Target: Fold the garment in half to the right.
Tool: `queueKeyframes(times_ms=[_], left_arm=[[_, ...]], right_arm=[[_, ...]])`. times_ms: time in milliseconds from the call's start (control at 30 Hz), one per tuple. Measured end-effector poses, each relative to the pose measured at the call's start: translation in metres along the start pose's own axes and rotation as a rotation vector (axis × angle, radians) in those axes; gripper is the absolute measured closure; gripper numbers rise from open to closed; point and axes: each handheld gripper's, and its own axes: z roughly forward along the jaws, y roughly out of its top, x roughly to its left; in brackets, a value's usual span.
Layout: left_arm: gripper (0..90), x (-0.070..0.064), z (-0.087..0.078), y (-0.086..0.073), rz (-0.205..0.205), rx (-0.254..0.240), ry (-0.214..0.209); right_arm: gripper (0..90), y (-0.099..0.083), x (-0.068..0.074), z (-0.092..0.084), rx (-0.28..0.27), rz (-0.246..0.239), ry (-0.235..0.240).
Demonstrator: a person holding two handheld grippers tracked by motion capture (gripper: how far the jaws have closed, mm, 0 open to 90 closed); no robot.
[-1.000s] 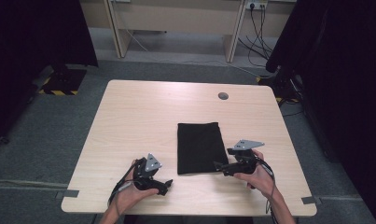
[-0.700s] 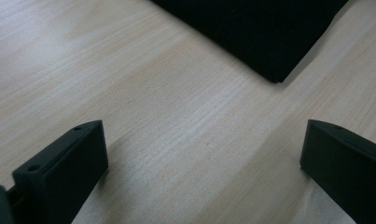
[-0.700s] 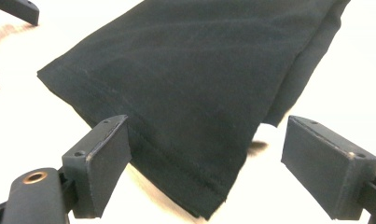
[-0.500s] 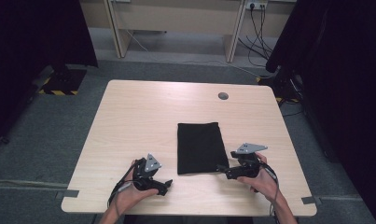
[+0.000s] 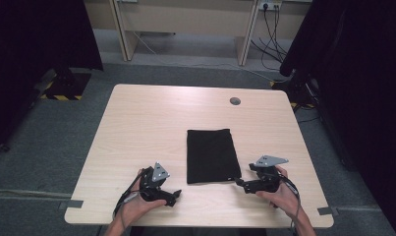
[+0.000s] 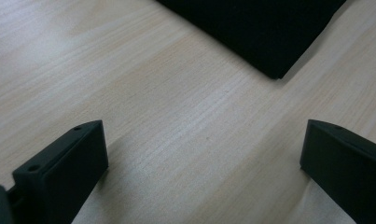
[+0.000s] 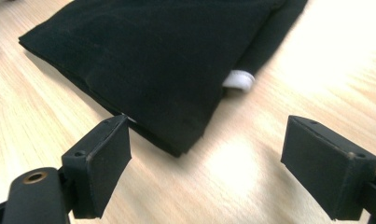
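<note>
Holding both tools low at the near edge of the desk [image 5: 136, 118], I keep the left gripper [image 5: 175, 196] resting on bare wood, jaws spread wide with nothing between them; its own view shows the cloth's near-left corner ahead and clear of the jaws. My right gripper [image 5: 239, 183], likewise wide open and empty, points at the near-right corner of the folded black cloth [image 5: 212, 155], its jaws just beside the fabric. The right gripper view shows that corner lying between the two jaws, with a small white tag [image 7: 238, 80] peeking from the fold. Farther off, the cloth lies flat in the middle of the desk, and a round grey cable port [image 5: 235, 101] sits near the far edge. I judge the step to be the approach: next, the right gripper must slide onto the corner and close on all layers.
</note>
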Motion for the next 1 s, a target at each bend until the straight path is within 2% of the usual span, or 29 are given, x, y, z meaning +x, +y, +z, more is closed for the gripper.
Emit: queueKeyframes(times_ms=[433, 767, 1000], left_arm=[[0.0, -0.001, -0.002, -0.002, 0.006, 0.0, -0.007], [0.0, -0.004, -0.006, -0.006, 0.009, 0.001, -0.008], [0.0, -0.006, -0.009, -0.008, 0.013, 0.002, -0.012]], right_arm=[[16.0, -0.015, 0.002, -0.01, 0.026, -0.013, -0.029], [15.4, -0.028, 0.001, -0.019, 0.04, -0.04, -0.082], [14.6, -0.037, 0.004, -0.028, 0.036, -0.03, -0.1]])
